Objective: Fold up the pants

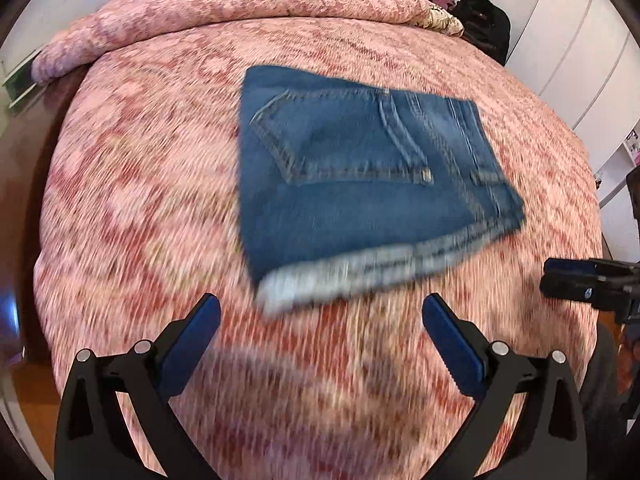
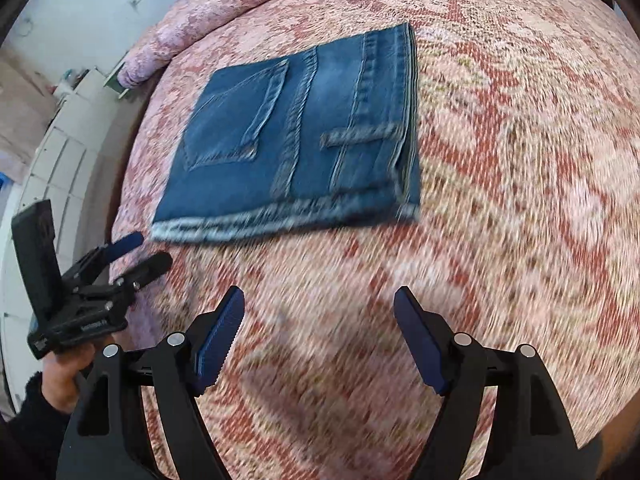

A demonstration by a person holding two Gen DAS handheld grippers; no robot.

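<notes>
A pair of blue denim pants (image 1: pixel 360 184) lies folded into a compact rectangle on the pink patterned bedspread (image 1: pixel 140 200), back pocket up. It also shows in the right wrist view (image 2: pixel 296 136). My left gripper (image 1: pixel 320 312) is open and empty, held just short of the pants' pale near edge. My right gripper (image 2: pixel 320 304) is open and empty, a little back from the pants' near edge. The left gripper also shows at the left of the right wrist view (image 2: pixel 148 252). The right gripper shows at the right edge of the left wrist view (image 1: pixel 576 280). Both views are blurred by motion.
A rolled pink quilt (image 1: pixel 240 4) lies along the head of the bed. Dark clothes (image 1: pixel 480 16) are piled at the far right corner. White wardrobe doors (image 1: pixel 568 40) stand to the right. White drawers (image 2: pixel 60 152) stand beyond the bed's left edge.
</notes>
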